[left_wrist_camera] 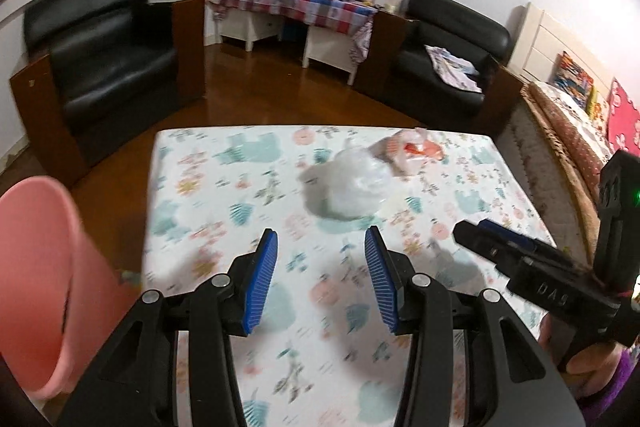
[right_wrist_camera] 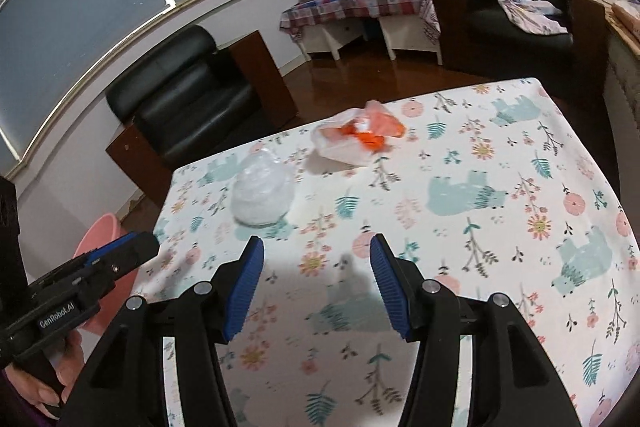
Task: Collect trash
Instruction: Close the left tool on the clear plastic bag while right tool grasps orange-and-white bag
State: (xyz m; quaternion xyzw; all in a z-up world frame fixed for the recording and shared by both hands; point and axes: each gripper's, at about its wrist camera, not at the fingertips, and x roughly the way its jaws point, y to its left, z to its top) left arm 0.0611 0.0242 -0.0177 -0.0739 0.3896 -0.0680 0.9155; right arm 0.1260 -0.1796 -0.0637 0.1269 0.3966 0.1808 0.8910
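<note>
A crumpled clear plastic bag lies on the patterned tablecloth, just ahead of my open, empty left gripper. Behind it lies a white-and-orange wrapper bag. In the right wrist view the clear bag sits ahead and left of my open, empty right gripper, and the orange wrapper lies farther back. A pink bin stands beside the table's left edge; it also shows in the right wrist view. The right gripper shows in the left view, the left gripper in the right view.
Two black armchairs stand beyond the table on a wooden floor. A side table with a checked cloth holds a cardboard box. A bed with patterned covers runs along the right.
</note>
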